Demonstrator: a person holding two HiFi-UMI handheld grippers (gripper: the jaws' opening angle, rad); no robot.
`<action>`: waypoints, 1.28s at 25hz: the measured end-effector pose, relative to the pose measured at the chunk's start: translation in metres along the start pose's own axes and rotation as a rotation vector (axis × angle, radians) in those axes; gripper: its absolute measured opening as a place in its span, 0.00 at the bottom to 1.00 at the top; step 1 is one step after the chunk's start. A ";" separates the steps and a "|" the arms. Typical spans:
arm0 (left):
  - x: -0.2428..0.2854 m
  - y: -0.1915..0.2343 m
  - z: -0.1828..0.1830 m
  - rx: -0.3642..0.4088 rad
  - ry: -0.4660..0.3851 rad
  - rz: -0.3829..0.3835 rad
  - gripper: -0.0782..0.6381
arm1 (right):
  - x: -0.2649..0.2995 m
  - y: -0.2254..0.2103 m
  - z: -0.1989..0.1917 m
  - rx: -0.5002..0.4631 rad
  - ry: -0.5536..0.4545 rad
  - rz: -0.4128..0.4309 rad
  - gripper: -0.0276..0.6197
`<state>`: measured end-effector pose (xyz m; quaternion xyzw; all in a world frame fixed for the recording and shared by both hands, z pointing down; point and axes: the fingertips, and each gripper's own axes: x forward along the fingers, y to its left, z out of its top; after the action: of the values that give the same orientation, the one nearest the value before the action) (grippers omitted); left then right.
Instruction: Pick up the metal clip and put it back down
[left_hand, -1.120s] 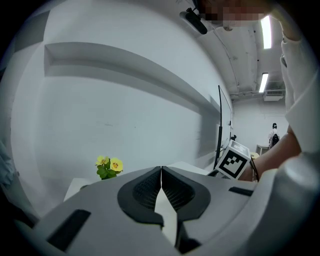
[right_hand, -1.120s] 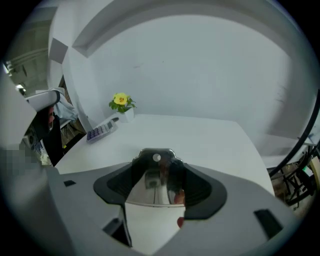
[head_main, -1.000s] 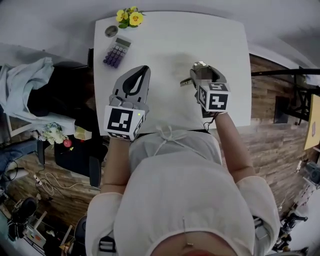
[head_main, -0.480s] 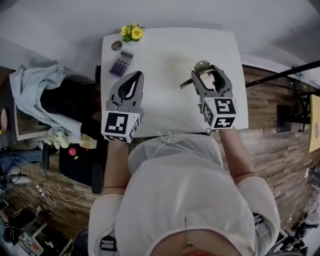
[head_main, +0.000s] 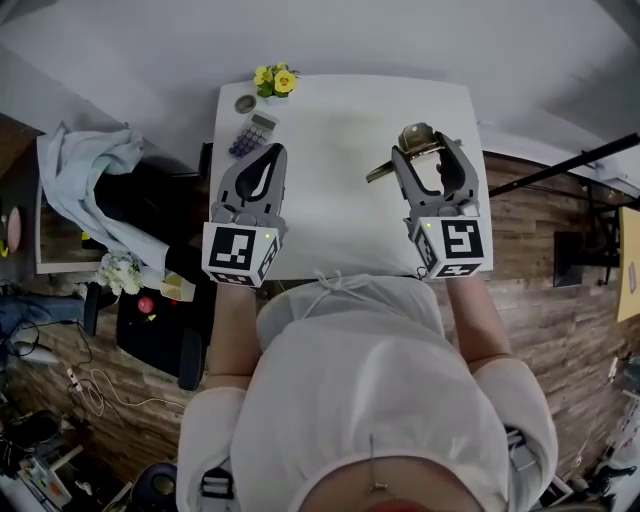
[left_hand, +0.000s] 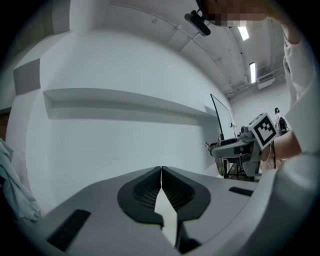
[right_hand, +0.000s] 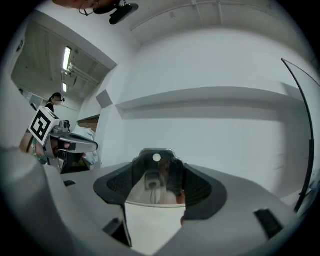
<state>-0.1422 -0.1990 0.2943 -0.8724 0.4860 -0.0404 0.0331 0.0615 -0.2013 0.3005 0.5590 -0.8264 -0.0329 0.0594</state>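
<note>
My right gripper (head_main: 424, 142) hangs above the right part of the white table (head_main: 340, 110), shut on the metal clip (head_main: 412, 133), whose thin handle (head_main: 380, 172) sticks out to the left. In the right gripper view the shiny clip (right_hand: 156, 172) fills the gap between the dark pads (right_hand: 197, 190). My left gripper (head_main: 271, 152) hovers over the table's left part, jaws shut with nothing between them; its ribbed pads (left_hand: 150, 187) meet in the left gripper view. Both grippers point level at a white wall.
At the table's far left corner lie a purple calculator (head_main: 253, 135), a small round tin (head_main: 245, 103) and yellow flowers (head_main: 273, 80). A light cloth (head_main: 85, 170) drapes over furniture at the left. Cables and clutter (head_main: 60, 390) cover the wooden floor.
Both grippers have risen away from the tabletop, the right one more, carrying the clip up with it. The table looks smaller and farther below.
</note>
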 end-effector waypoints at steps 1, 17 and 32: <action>0.000 0.000 0.000 0.001 -0.002 0.001 0.14 | 0.001 0.000 0.000 0.001 -0.002 0.001 0.50; 0.015 0.008 -0.019 -0.013 0.021 0.000 0.14 | 0.041 -0.003 -0.062 0.089 0.162 0.003 0.50; 0.048 0.020 -0.088 -0.103 0.148 -0.044 0.14 | 0.094 0.006 -0.213 0.229 0.585 -0.007 0.50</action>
<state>-0.1430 -0.2522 0.3820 -0.8780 0.4693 -0.0803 -0.0486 0.0497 -0.2840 0.5184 0.5506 -0.7707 0.2222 0.2313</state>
